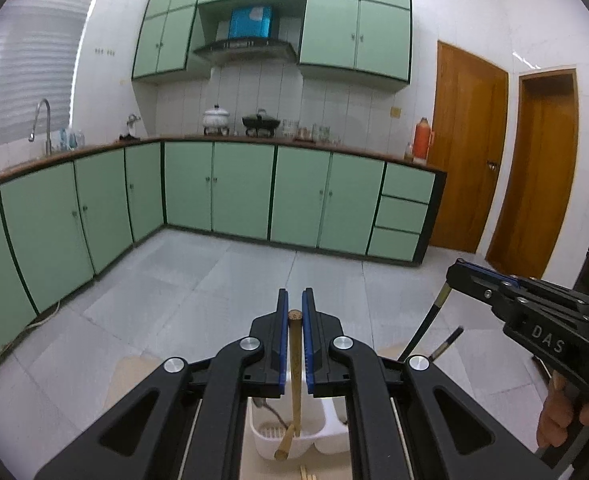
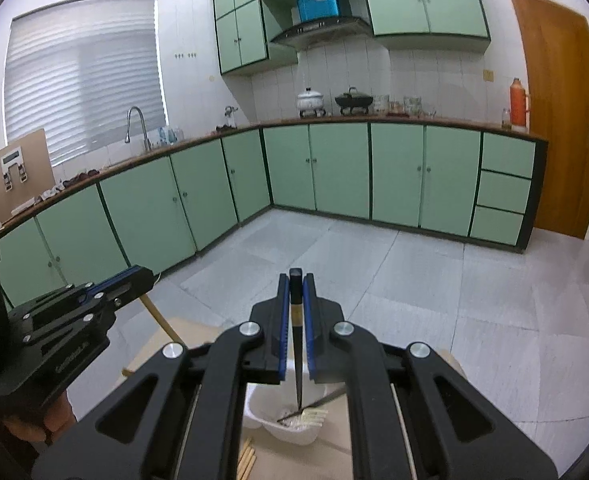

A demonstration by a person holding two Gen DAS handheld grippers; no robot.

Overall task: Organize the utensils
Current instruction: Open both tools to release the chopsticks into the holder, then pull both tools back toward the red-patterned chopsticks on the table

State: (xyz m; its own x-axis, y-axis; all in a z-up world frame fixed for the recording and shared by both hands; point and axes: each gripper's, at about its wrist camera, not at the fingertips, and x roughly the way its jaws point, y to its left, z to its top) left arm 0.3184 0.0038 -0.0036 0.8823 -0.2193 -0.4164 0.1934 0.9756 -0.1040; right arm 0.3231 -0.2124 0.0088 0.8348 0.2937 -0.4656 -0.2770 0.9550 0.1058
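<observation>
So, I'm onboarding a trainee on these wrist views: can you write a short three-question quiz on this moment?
1. True or false: the left hand-held gripper is shut on a wooden stick.
2. What does the right hand-held gripper hold? A) a fork B) a black chopstick C) nothing
3. Fill in: below both held items stands a white ___.

Key: 1 true; 2 B; 3 utensil holder.
</observation>
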